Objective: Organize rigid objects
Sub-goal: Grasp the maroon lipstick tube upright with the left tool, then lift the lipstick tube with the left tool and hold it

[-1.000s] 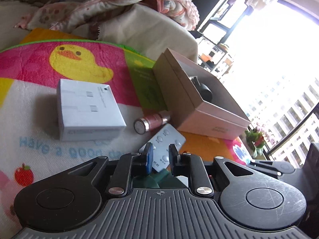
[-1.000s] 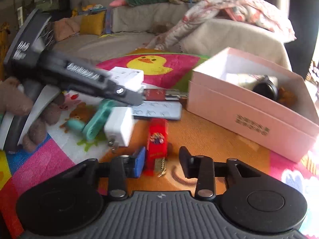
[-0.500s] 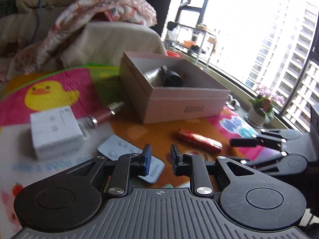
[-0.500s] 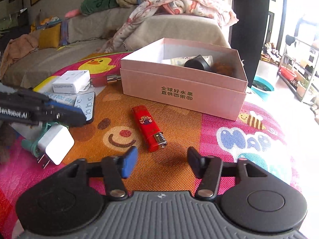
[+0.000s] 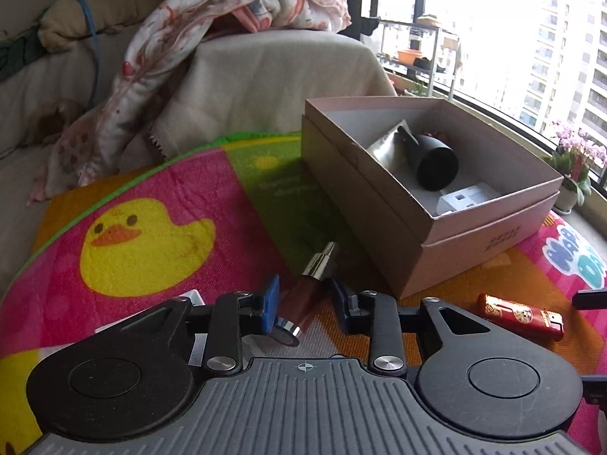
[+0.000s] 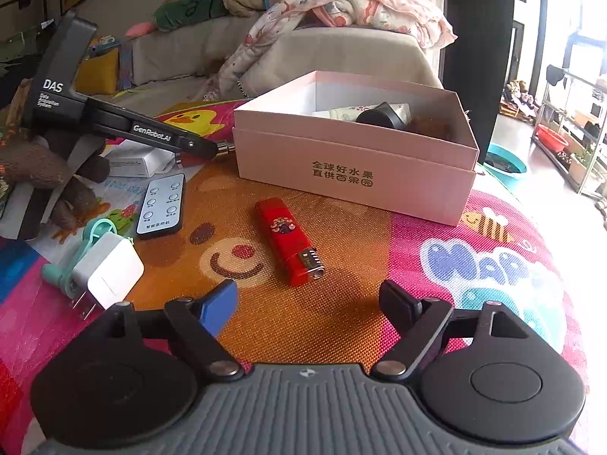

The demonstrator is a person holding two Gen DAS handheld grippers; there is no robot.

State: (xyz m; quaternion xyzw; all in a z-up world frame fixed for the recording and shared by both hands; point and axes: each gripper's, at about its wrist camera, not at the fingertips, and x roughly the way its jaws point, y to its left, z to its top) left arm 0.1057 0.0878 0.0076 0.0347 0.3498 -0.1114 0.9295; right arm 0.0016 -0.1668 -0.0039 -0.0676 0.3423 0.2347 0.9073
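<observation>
Left wrist view: the left gripper (image 5: 305, 305) now straddles a slim reddish-brown bottle with a silver cap and nozzle (image 5: 303, 299) that lies on the bright cartoon play mat (image 5: 159, 174). Half a second ago its fingers were closer together, over the pale remote; they have since spread part-way and moved to the bottle. The blue pad (image 5: 270, 303) is at or very near the bottle's side, the dark finger stands just apart, and nothing is held yet. The open pink cardboard box (image 5: 474, 231) sits at two o'clock from the bottle, already holding a black cylinder (image 5: 434, 163) and a small white item (image 5: 466, 199). A red lighter (image 5: 519, 316) lies at three o'clock from the gripper.

Right wrist view: the right gripper (image 6: 316, 303) hangs wide open and empty, wider than half a second ago, above the mat with the lighter at twelve o'clock, just ahead of its fingers. The box rests beyond, at one o'clock. The left tool reaches in from nine o'clock toward the bottle at the box's near corner. A white remote control (image 6: 161, 204), a white plug charger (image 6: 108, 271), a teal plastic clip (image 6: 81, 252) and a white carton (image 6: 134, 161) wait at ten o'clock.

The shift suggests the bottle is the next item bound for the box, with the lighter probably the right tool's target.
</observation>
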